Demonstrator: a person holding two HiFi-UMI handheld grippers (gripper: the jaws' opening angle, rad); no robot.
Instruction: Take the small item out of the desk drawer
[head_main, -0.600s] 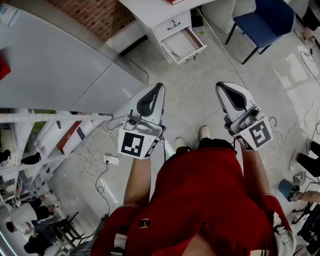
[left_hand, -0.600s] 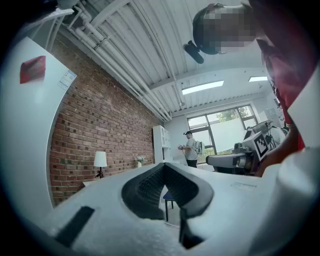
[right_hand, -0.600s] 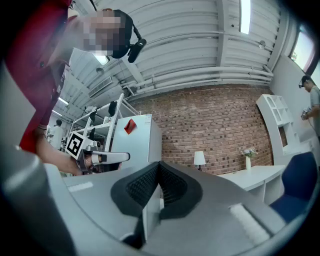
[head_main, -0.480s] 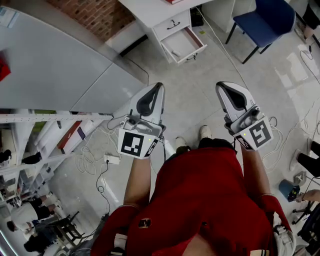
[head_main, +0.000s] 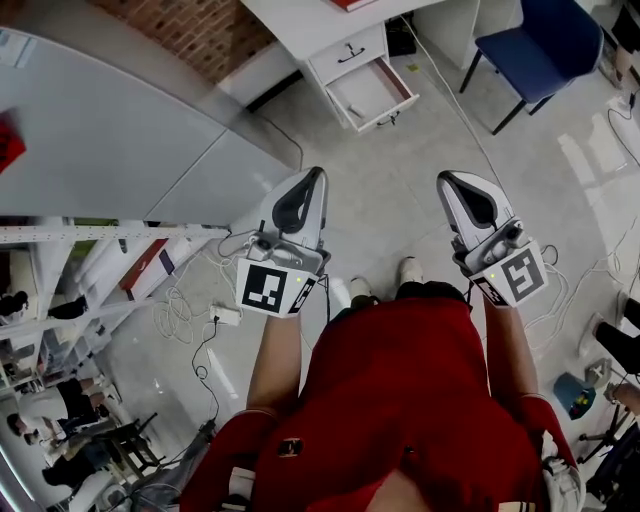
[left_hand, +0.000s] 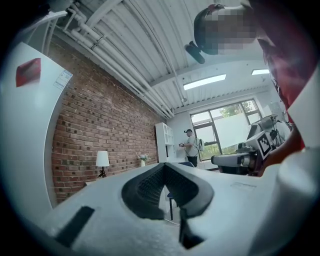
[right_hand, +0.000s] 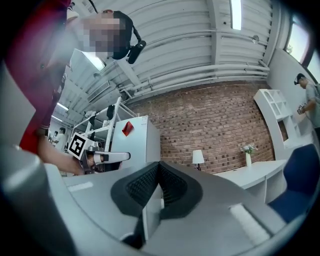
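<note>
Both tools sit low in my head view, held out over the floor (head_main: 400, 200), well apart from the work. The left hand-held gripper (head_main: 318, 176) has its jaws together. Its own view shows the dark ribbed pads meeting at the tips, with only the room behind them (left_hand: 164, 166). The right hand-held gripper (head_main: 446, 181) is the same, its pads pressed against each other and holding nothing (right_hand: 159, 165).

The drawer (head_main: 372, 92) stands pulled out from the white bench (head_main: 300, 22) near the top edge of the head view, with a shut upper drawer (head_main: 346, 52) just above it. I can see a pale bottom and reddish side rails. From here I cannot pick out the small item, because the drawer is too small in the picture and its near wall hides part of the inside.

The bench top is cut off by the frame edge. A blue chair (head_main: 540, 45) stands to the right of it, partly out of frame. Neither gripper view shows the drawer: the jaws block the lower middle of each, and I see only the brick wall (right_hand: 215, 125), a lamp (right_hand: 198, 157) and the bench top beyond.
</note>
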